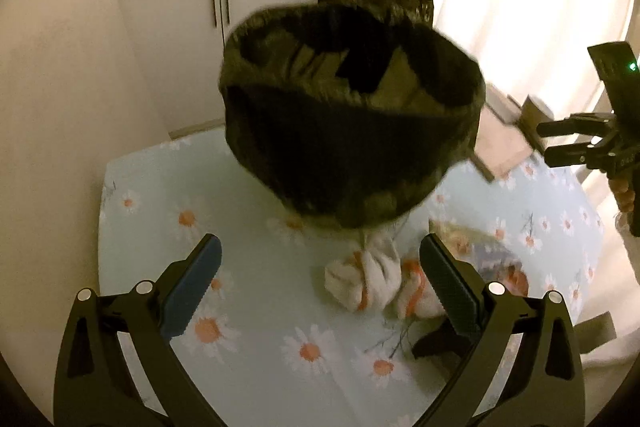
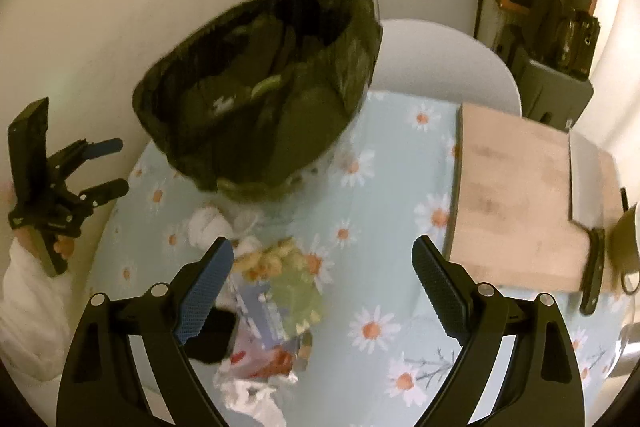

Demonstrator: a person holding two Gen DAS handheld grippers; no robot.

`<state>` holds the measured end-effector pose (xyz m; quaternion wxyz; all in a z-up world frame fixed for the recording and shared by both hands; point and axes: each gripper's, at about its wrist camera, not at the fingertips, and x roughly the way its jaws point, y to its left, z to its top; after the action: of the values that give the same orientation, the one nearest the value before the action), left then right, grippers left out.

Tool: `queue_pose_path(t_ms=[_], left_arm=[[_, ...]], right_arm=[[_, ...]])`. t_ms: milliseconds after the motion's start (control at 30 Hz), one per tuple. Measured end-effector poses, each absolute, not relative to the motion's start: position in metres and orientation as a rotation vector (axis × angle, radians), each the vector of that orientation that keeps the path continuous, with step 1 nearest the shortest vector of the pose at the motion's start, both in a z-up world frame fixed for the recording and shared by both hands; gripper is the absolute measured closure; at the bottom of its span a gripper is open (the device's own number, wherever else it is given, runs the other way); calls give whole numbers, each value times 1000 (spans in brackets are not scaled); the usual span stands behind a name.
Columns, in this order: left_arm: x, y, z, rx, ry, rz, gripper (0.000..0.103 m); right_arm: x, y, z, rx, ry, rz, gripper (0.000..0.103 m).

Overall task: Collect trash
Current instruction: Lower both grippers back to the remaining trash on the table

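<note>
Now we hover left gripper [image 1: 320, 283] wide, empty, over napkin [image 1: 362, 279] | right gripper [image 2: 322, 287] wide, empty, over wrappers [image 2: 280, 291] | bin [image 2: 256, 87] stands far, mouth up to receive them.

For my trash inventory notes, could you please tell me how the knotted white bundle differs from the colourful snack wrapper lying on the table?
The knotted white bundle is bunched and tied, white with orange marks; the snack wrapper lies flatter, printed green, yellow and blue. The bundle sits close under the black-lined bin; the wrapper lies farther from it, ahead of the right gripper. Both rest loose on the daisy tablecloth, in neither gripper.
</note>
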<state>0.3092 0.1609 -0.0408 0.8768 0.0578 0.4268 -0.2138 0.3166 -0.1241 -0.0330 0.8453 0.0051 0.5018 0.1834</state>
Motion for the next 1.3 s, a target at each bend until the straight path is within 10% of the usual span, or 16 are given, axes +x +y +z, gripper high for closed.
queue_pose_path(t_ms=[1300], left_arm=[[325,126,-138,103,1096,-541,6]], right_arm=[[325,-101,-146,68,1335,499,17]])
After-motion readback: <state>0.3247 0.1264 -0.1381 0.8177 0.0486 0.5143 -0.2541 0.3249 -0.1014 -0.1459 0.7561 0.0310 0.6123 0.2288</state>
